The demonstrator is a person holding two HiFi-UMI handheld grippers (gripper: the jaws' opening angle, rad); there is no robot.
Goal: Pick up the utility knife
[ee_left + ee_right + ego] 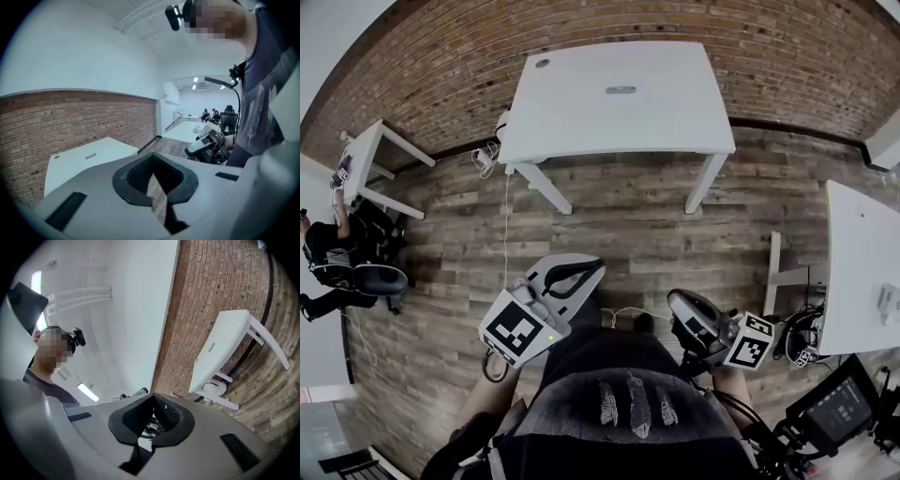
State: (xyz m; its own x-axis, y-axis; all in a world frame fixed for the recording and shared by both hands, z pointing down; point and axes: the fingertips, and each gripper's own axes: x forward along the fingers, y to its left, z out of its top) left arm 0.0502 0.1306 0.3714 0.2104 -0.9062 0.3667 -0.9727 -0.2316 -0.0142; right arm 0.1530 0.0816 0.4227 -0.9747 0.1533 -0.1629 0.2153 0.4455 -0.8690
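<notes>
The utility knife (621,90) is a small grey bar lying flat near the middle of the white table (581,122) against the brick wall. It shows again as a small grey mark on that table in the left gripper view (90,155) and in the right gripper view (211,347). My left gripper (581,274) and right gripper (680,305) hang close to my body over the wooden floor, far short of the table. Both are shut with nothing held, their dark pads meeting in the left gripper (152,177) view and the right gripper (153,404) view.
A second white table (370,155) stands at the left and a third (862,253) at the right. A person sits on a chair (342,258) at the far left. Cables (492,161) trail on the floor by the table's left leg. A screen and gear (839,408) sit at the lower right.
</notes>
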